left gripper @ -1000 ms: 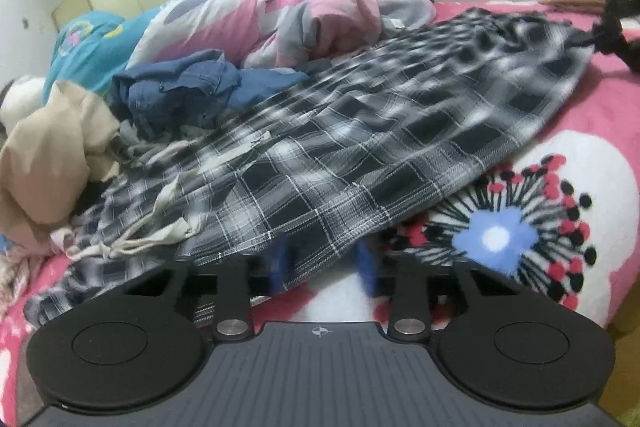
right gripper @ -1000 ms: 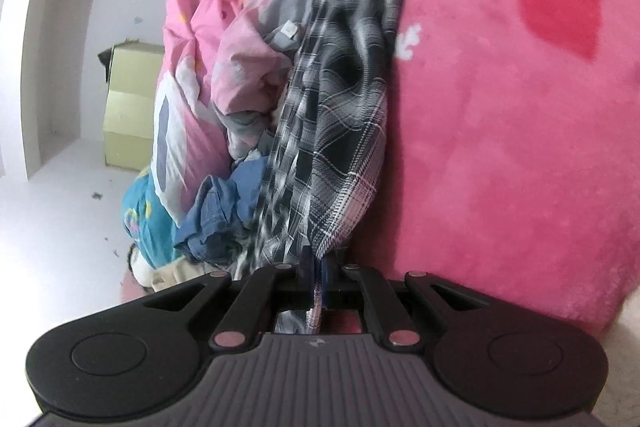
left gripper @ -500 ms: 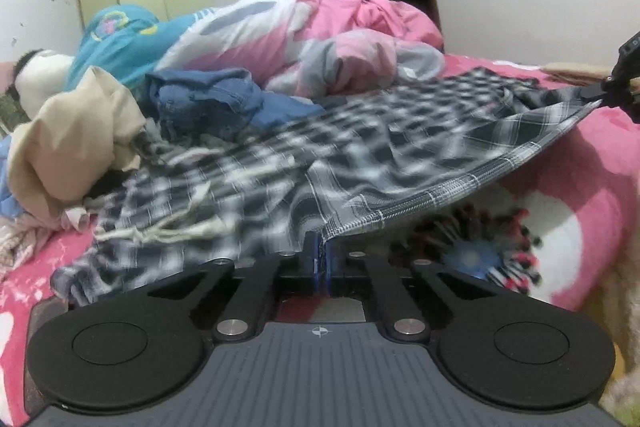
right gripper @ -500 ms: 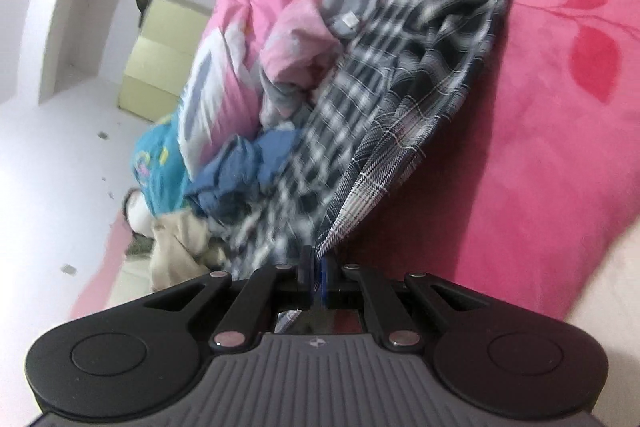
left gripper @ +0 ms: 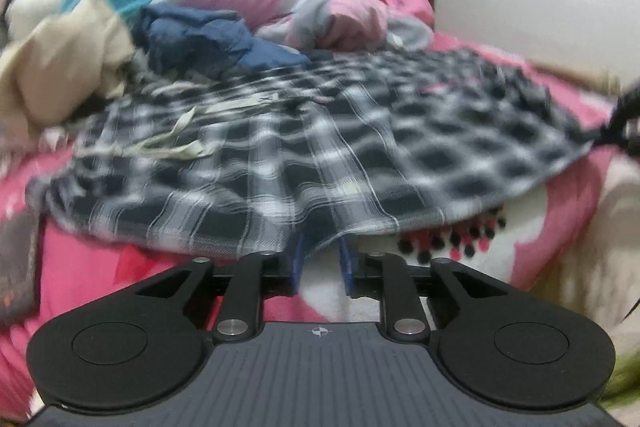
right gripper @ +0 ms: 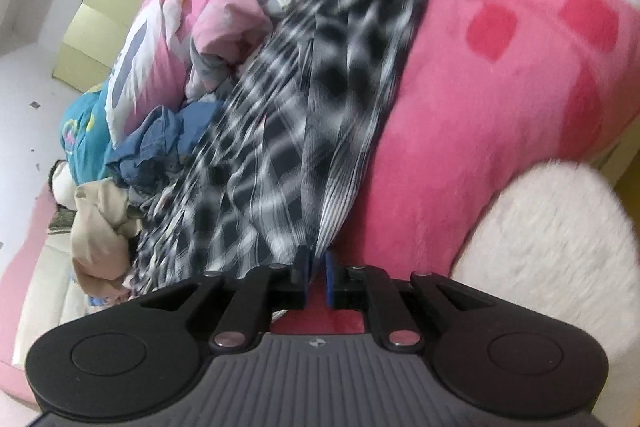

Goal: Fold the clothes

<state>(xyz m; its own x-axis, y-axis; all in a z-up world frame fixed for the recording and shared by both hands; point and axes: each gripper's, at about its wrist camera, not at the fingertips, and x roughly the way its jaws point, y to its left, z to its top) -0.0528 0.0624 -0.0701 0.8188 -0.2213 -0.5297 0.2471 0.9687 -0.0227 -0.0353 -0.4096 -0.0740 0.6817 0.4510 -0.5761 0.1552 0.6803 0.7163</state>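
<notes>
Left tool (left gripper: 322, 261) is opening, blue pads standing apart with the hem of the plaid garment (left gripper: 320, 163) draped just over the gap, not pinched. Right tool (right gripper: 317, 277) is opening too, a narrow gap, the garment's corner hanging at its tips. The plaid lies spread on the pink bed (right gripper: 500, 107), beside a heap of clothes (left gripper: 192, 35).

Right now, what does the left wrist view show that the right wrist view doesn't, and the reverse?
Left wrist view only: the black-and-red flower print on the pink blanket, and the right gripper at the cloth's far corner. Right wrist view only: a white fluffy cushion and red leaf prints. Both: the black-and-white plaid garment, blue denim clothing, beige garment.
</notes>
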